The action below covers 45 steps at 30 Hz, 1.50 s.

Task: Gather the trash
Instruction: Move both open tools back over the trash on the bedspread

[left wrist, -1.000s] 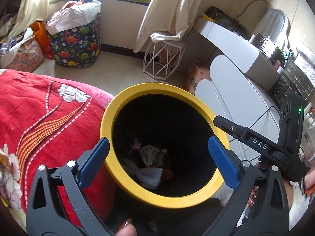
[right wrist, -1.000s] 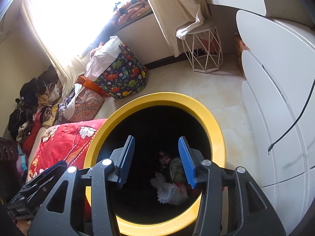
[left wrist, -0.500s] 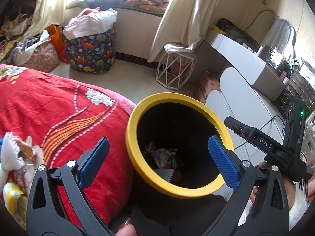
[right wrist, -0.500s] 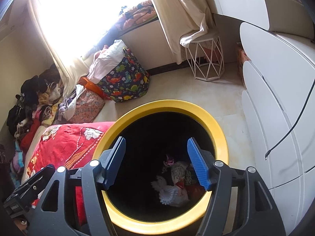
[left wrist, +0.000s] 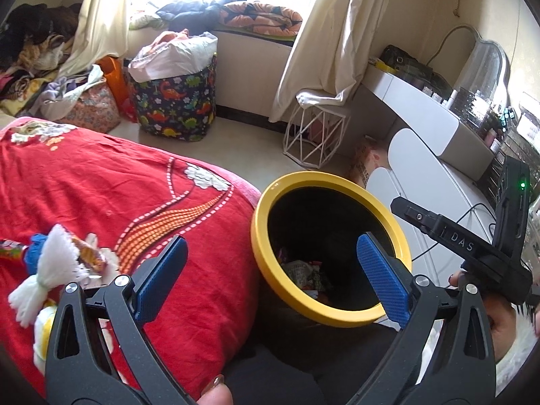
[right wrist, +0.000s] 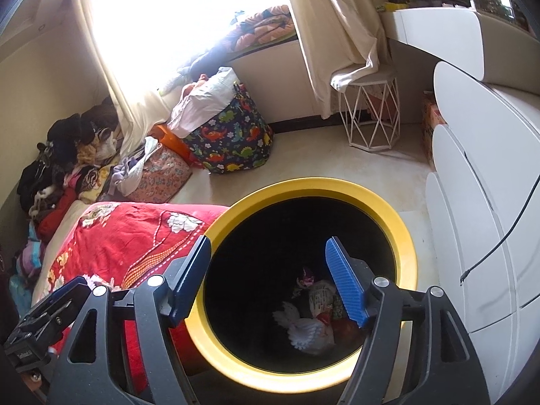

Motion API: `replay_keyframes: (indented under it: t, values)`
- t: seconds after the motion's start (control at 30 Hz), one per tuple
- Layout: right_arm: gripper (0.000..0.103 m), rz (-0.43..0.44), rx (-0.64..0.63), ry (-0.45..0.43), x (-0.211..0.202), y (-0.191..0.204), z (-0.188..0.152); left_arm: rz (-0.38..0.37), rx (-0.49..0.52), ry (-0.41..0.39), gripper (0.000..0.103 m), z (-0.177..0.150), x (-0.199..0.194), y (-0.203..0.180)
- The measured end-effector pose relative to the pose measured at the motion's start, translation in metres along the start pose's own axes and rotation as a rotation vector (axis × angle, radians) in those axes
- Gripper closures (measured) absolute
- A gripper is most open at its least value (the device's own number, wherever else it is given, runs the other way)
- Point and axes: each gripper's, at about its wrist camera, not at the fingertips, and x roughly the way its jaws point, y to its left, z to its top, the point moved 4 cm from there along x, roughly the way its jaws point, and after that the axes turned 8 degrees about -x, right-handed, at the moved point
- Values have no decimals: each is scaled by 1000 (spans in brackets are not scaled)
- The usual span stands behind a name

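While the right gripper (right wrist: 270, 280) hangs over the yellow-rimmed bin (right wrist: 401, 236), its jaws opening with nothing between them, the left gripper (left wrist: 270, 276) stands wide and empty; wrappers (right wrist: 310, 320) lie inside the bin, more wrappers (left wrist: 60, 263) on the red bedspread (left wrist: 118, 185)

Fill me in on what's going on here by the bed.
A person is clearing trash with a hand-held claw in each hand. The yellow-rimmed bin beside the red bedspread already holds wrappers. The right claw hangs over the bin mouth, its jaws opening with nothing between them. The left claw is open and empty. More candy wrappers lie on the bedspread, still to be picked up.
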Motion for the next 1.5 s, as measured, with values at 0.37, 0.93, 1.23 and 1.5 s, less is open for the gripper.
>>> replay_keyframes:
  t: [0.37,0.93,1.23,1.5]
  values:
    - [31,24,-59,-20,-8,33,3,45,-30,-61,11,5,-26,27]
    - [30,101,-199,-25,-15,110,-10,134,-102,-154,11,15,-62,81]
    - [28,173,-294,1,-7,164,-20,208,-153,-187,11,18,-78,124]
    - [28,244,-375,30,-5,214,-36,268,-224,-209,11,19,-92,166]
